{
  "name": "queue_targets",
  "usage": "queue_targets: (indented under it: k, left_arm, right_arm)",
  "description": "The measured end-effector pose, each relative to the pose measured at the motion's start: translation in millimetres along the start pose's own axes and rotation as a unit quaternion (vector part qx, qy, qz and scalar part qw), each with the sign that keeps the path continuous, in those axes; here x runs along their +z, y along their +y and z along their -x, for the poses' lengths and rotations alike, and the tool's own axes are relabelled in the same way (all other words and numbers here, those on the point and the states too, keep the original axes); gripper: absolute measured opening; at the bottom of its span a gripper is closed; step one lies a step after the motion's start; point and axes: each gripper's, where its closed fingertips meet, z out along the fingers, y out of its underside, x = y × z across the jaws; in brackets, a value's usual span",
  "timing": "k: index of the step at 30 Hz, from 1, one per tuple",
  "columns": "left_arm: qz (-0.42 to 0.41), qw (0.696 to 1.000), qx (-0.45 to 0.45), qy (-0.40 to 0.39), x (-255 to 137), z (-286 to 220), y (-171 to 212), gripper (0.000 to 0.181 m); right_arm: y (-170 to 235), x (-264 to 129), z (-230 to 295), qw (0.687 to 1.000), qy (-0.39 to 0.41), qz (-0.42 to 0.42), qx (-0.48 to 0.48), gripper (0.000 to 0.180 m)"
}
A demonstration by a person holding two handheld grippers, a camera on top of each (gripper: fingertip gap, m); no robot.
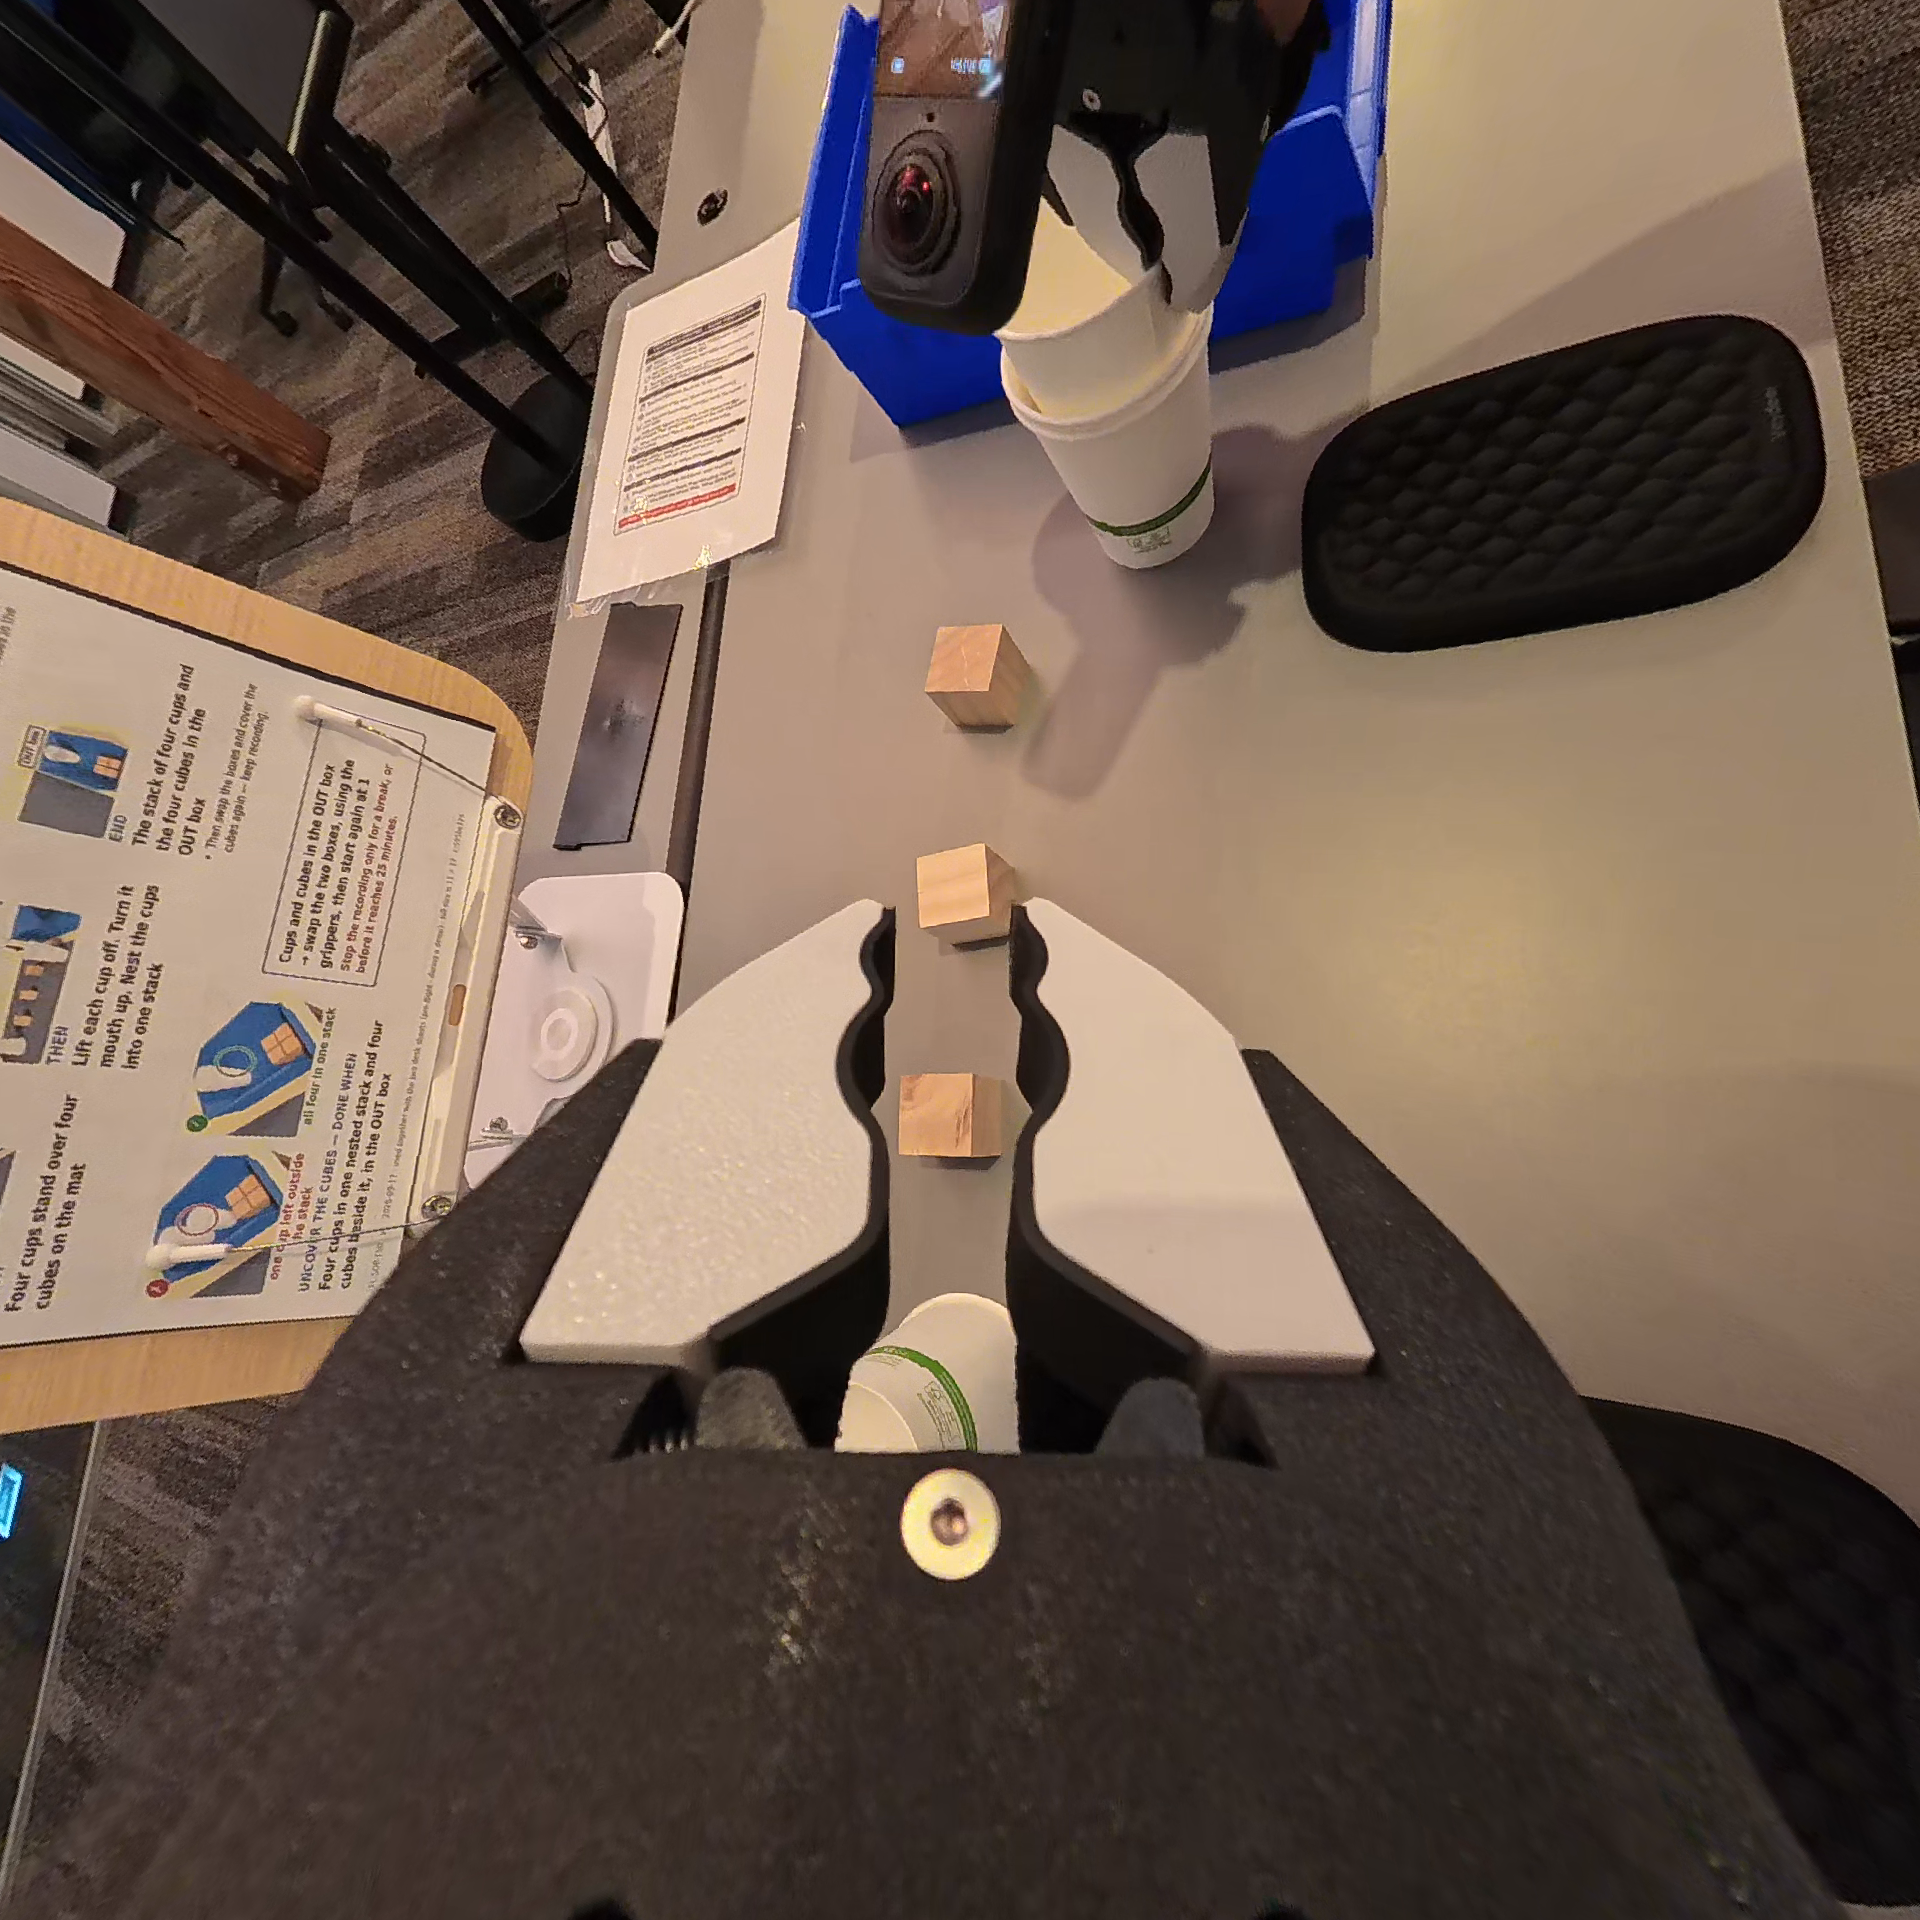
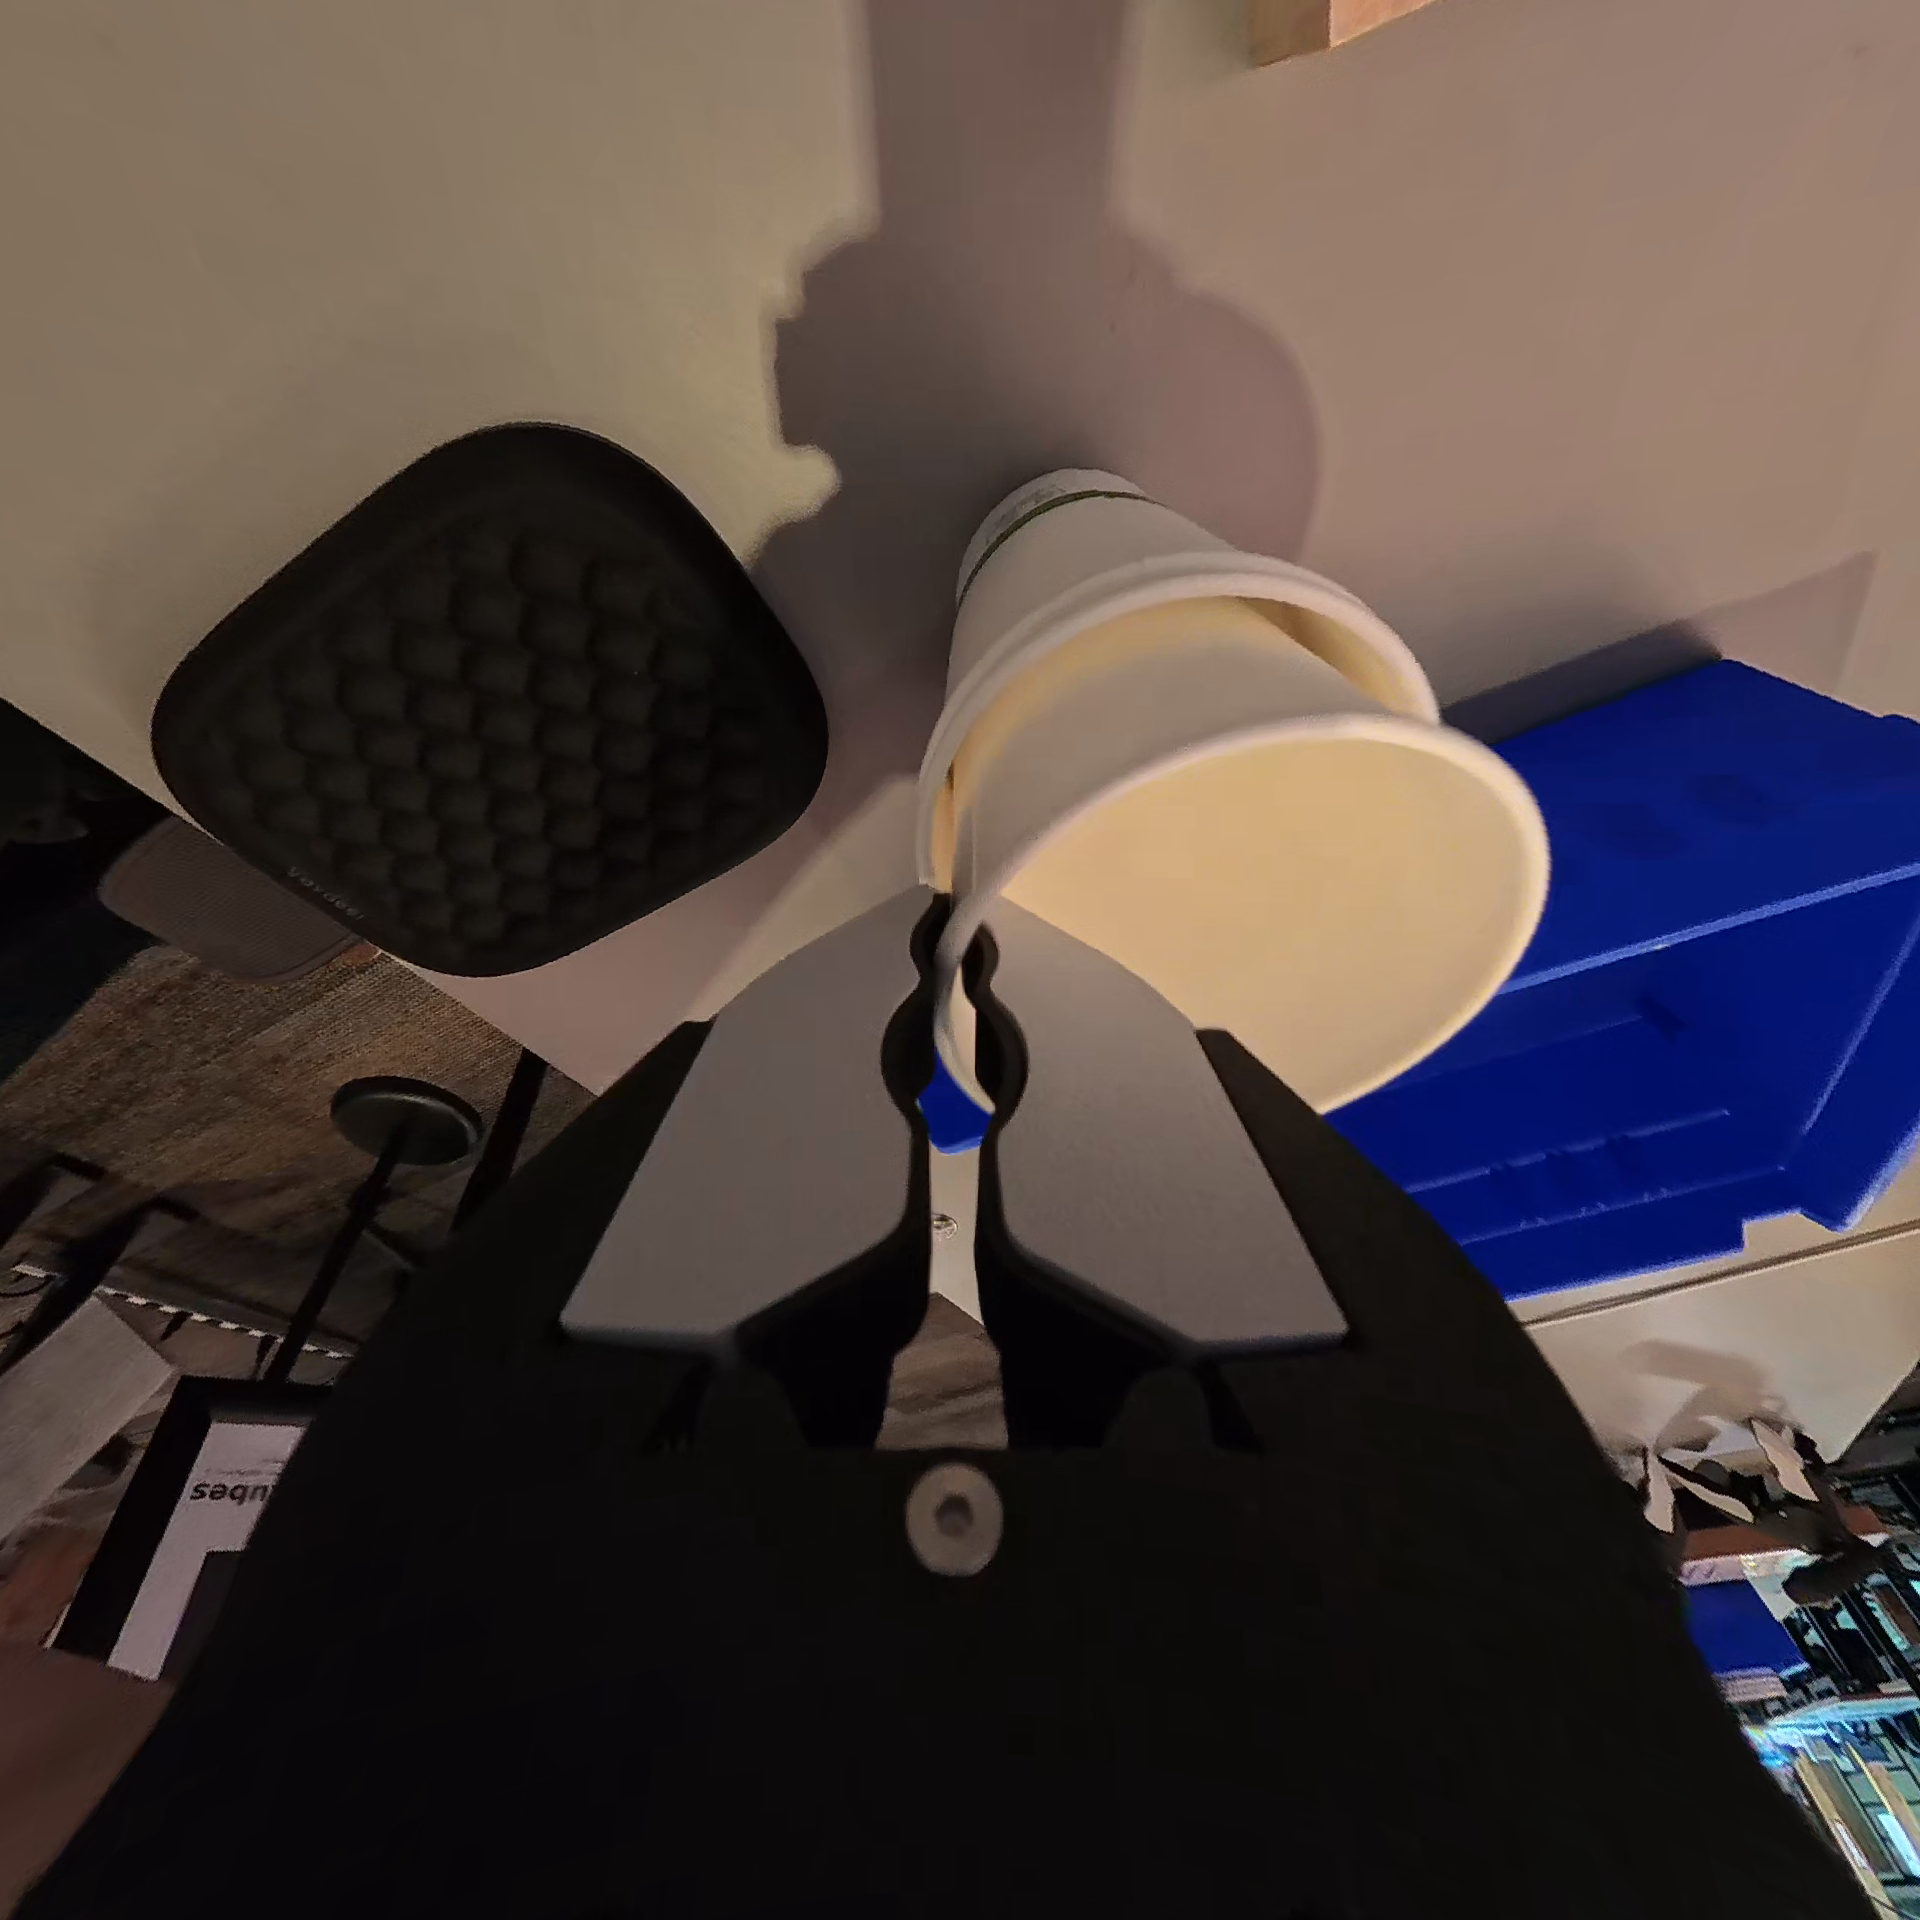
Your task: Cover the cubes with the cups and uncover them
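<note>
Nested paper cups lifted over a row of wooden cubes on a grey table.

Left wrist view: the left gripper [image 1: 951,925] hovers with its fingers parted and empty, aligned along three uncovered cubes — near [image 1: 949,1116], middle [image 1: 963,891], far [image 1: 978,675] — set well apart; a single cup [image 1: 928,1371] shows low between the finger bases. Beyond, the right gripper [image 1: 1169,255] clamps the rim of the cup stack [image 1: 1127,426], which hangs base-down, axis tilted, beside a blue bin [image 1: 1314,218] and a black quilted pad [image 1: 1564,483]. Instruction sheets lie left; carpet beyond. Right wrist view: the right gripper [image 2: 954,935] pinches the inner cup's rim; the cup stack [image 2: 1195,748] points mouth toward the camera, base toward the table [image 2: 416,208].
</note>
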Motion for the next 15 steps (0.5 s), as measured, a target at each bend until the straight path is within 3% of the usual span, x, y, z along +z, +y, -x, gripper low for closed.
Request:
queue_targets:
  k: [1,9,15]
  left_arm:
    - [0.001,1.000,-0.001,0.000,0,0,0,0.020]
    - [0.020,1.000,-0.012,-0.015,-2,7,17,0.021]
    - [0.134,0.990,-0.025,-0.046,5,15,90,0.021]
  right_arm:
    - [0,0,0,1.000,-0.001,-0.003,0.002,0.003]
    - [-2,-25,0,0.998,0.023,-0.051,0.005,0.014]
    - [-9,-67,5,0.987,0.071,-0.142,0.004,0.021]
